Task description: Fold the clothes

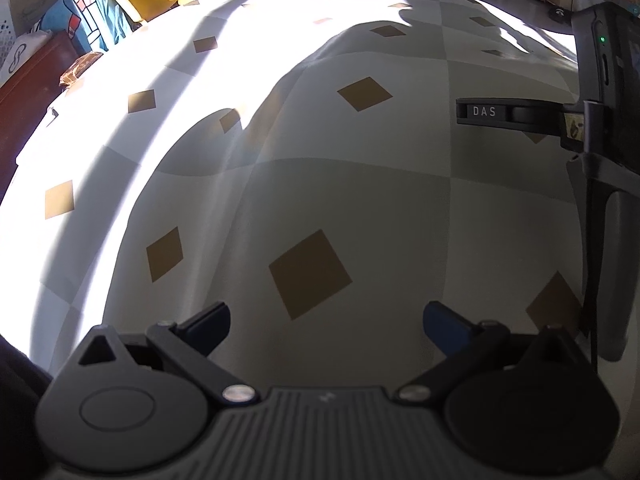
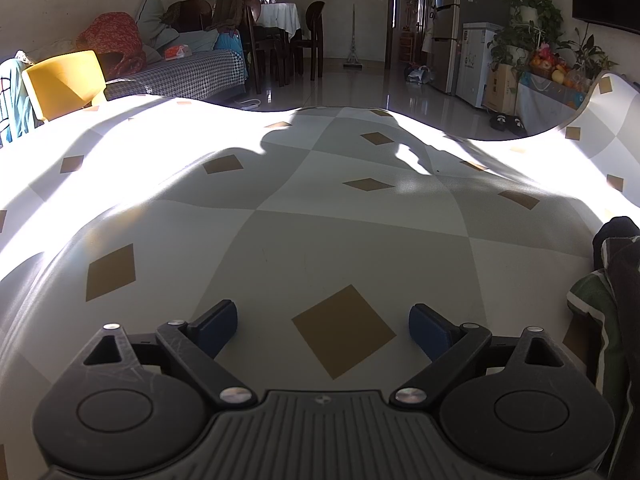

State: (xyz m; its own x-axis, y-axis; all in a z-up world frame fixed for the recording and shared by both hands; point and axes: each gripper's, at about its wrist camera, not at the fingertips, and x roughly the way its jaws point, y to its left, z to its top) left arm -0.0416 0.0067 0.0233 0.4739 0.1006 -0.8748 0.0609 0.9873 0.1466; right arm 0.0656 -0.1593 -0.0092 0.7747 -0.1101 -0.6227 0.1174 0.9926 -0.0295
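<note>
A dark garment with green and white stripes (image 2: 604, 304) lies bunched at the right edge of the right wrist view, just right of my right gripper (image 2: 323, 310). That gripper hovers open over the checked tablecloth (image 2: 320, 232) with nothing between its blue pads. My left gripper (image 1: 326, 312) is also open and empty, pointing down at the same cloth (image 1: 360, 184). No garment shows in the left wrist view. There, one black finger (image 1: 484, 111) of the right gripper reaches in from the right, apart from my left gripper.
The table's far edge curves across the right wrist view, with tiled floor beyond. A yellow chair (image 2: 64, 80) stands at the far left corner, with a blue garment (image 1: 92, 12) draped beside it. A dark wooden cabinet (image 1: 36, 76) sits left of the table. Strong sunlight washes out the left side.
</note>
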